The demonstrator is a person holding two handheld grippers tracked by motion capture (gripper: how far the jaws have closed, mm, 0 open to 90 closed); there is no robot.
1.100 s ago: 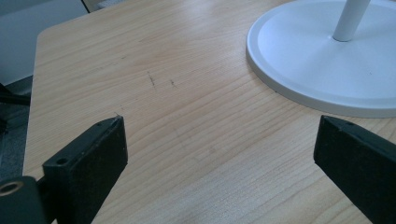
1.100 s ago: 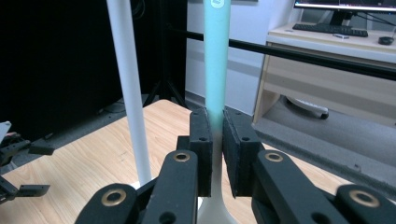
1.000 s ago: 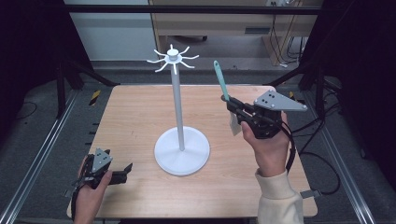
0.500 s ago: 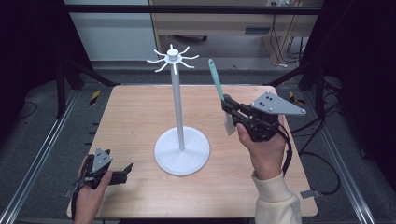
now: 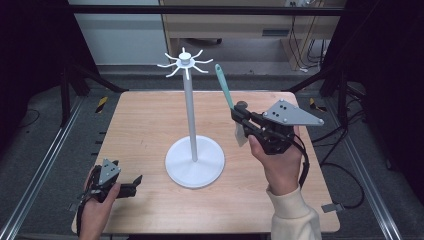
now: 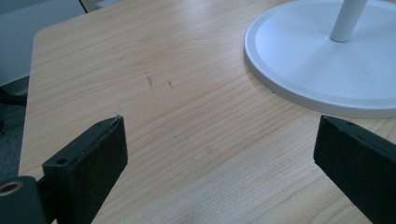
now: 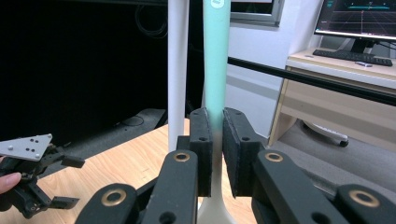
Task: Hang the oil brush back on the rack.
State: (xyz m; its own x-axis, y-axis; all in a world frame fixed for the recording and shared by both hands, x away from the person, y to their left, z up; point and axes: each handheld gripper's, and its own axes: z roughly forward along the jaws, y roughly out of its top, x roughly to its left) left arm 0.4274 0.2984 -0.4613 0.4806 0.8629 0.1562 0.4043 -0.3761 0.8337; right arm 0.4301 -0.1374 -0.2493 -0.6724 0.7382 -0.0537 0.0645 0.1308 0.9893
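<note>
1. The right gripper (image 5: 243, 120) is clamped on a spatula (image 7: 216, 70), gripped low on its teal handle, pale blade below the jaws.
2. Since a second ago the handle tip has drifted closer to the white stand (image 5: 194, 161).
3. The left gripper (image 5: 131, 182) rests jaws apart on the wooden table (image 5: 140, 120); the stand's base is a smooth round disc.

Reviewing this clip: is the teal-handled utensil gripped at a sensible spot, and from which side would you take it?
Probably yes. The right gripper pinches the teal-handled utensil low on its slim handle, just above the white blade end, coming from the side. That leaves the handle's top end free, standing up beside the white stand; its hooks look a likely place to hang it.
</note>
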